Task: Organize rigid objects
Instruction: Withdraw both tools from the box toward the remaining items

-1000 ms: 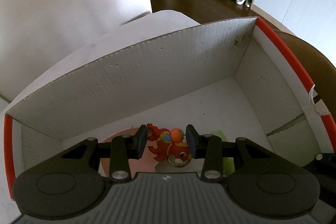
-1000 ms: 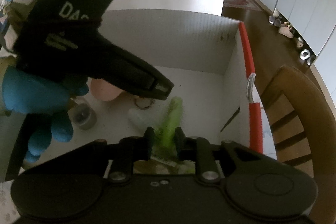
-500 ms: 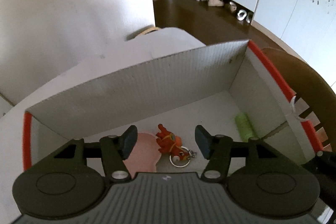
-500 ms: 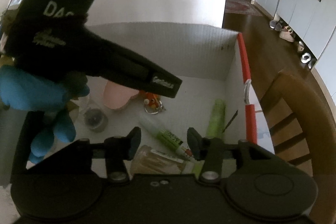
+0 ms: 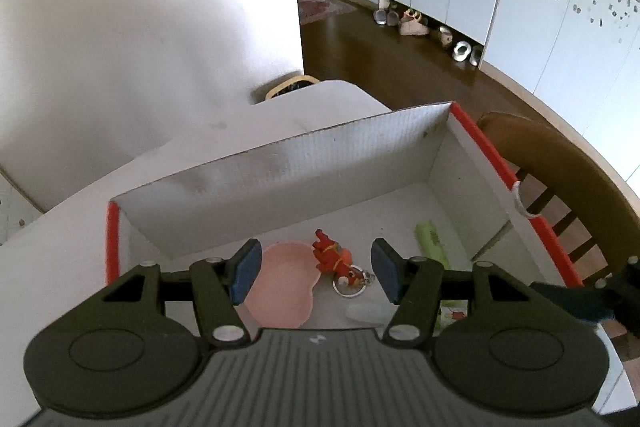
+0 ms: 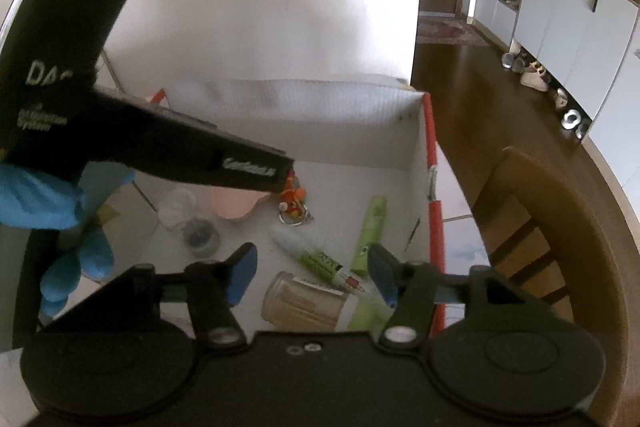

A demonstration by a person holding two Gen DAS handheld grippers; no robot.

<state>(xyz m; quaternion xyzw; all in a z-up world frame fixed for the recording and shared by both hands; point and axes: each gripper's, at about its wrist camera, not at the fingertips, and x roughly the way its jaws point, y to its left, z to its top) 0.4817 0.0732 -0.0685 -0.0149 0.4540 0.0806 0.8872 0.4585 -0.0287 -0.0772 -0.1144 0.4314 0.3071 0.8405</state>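
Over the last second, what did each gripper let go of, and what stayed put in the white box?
The left gripper opened, released the red toy keychain and pulled up. The right gripper opened, dropped the green tube by the red-edged side wall and backed away. The pink dish and white cardboard box stayed put.

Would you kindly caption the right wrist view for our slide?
Right gripper, jaws open, above box holding pens, keychain and jar.

The left gripper's body [image 6: 80, 95] blocks the box's left side in the right wrist view, covering part of the pink dish [image 6: 234, 201]. The green marker [image 5: 450, 311] mostly hides behind a finger [image 5: 412, 291] in the left view. Print on the marker [image 6: 324, 261] is too small to read.
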